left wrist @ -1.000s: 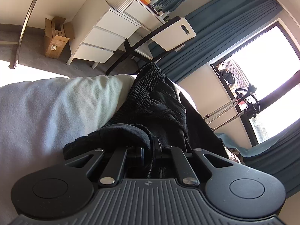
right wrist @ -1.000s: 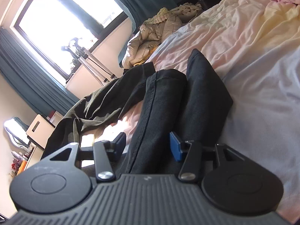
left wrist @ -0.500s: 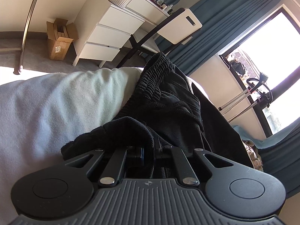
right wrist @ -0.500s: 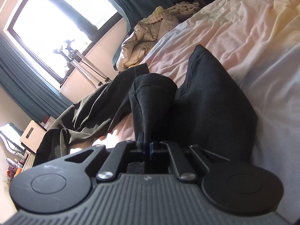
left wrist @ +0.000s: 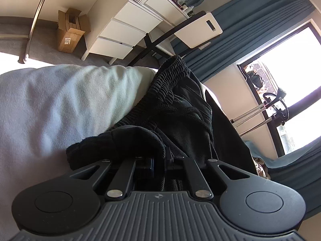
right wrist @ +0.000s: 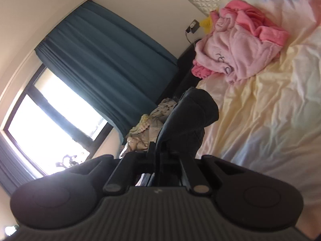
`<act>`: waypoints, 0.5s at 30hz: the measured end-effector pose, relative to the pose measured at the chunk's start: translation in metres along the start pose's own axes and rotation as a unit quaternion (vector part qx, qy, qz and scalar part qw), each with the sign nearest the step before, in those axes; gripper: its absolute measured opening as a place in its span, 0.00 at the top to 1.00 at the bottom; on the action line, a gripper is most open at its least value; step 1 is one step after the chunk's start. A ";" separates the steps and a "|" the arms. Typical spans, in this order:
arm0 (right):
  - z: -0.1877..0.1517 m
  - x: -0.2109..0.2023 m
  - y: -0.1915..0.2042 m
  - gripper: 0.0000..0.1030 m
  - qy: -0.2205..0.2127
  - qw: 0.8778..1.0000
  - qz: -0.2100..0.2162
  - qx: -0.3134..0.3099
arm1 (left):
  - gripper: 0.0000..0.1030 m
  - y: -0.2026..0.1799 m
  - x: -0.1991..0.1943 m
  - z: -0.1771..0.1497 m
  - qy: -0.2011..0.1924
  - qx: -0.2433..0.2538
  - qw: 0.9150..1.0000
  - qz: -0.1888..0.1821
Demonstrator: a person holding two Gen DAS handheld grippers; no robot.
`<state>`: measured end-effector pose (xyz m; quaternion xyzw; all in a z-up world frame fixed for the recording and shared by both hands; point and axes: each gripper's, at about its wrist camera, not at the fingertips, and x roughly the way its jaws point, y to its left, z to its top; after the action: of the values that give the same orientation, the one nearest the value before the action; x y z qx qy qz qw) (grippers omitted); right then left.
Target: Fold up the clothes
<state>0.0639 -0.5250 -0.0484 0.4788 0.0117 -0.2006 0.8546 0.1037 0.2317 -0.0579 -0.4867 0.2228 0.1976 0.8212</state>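
Black trousers [left wrist: 180, 112] with a ribbed elastic waistband lie on the pale bed cover [left wrist: 60, 104] in the left wrist view. My left gripper [left wrist: 159, 158] is shut on a bunched fold of that black cloth near the waistband. In the right wrist view my right gripper [right wrist: 157, 152] is shut on another part of the black trousers [right wrist: 190, 116]. That part stands up in a dark roll above the jaws, lifted off the cream sheet [right wrist: 270, 110]. Where the cloth hangs below the gripper is hidden.
A pink garment pile [right wrist: 238, 46] lies at the far end of the bed. A beige quilted heap [right wrist: 144, 132] sits by the teal curtain [right wrist: 104, 60] and window. Beyond the bed's edge stand a white drawer unit [left wrist: 124, 26], a cardboard box [left wrist: 70, 32] and a chair [left wrist: 198, 30].
The right gripper closed on the trouser leg, then lifted it and swung round, so the view now faces the curtain and the pink pile. The left gripper kept its hold and barely shifted.
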 end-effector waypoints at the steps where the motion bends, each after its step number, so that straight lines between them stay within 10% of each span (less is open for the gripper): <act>1: -0.004 -0.003 -0.021 0.96 0.019 0.999 -0.029 0.037 | 0.90 -0.002 0.000 -0.001 0.000 0.004 1.000 0.002; 8: -0.041 -0.020 -0.118 0.95 0.090 0.953 -0.159 0.243 | 0.90 -0.008 -0.005 0.001 0.011 0.040 0.999 0.013; 15: -0.034 -0.027 -0.111 0.90 0.091 0.957 -0.129 0.241 | 0.90 -0.012 0.000 0.009 0.036 0.051 0.998 0.018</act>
<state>0.0058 -0.5389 -0.1512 0.6814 0.1028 -0.2615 0.6758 0.1120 0.2342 -0.0453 -0.4469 0.2712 0.1831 0.8325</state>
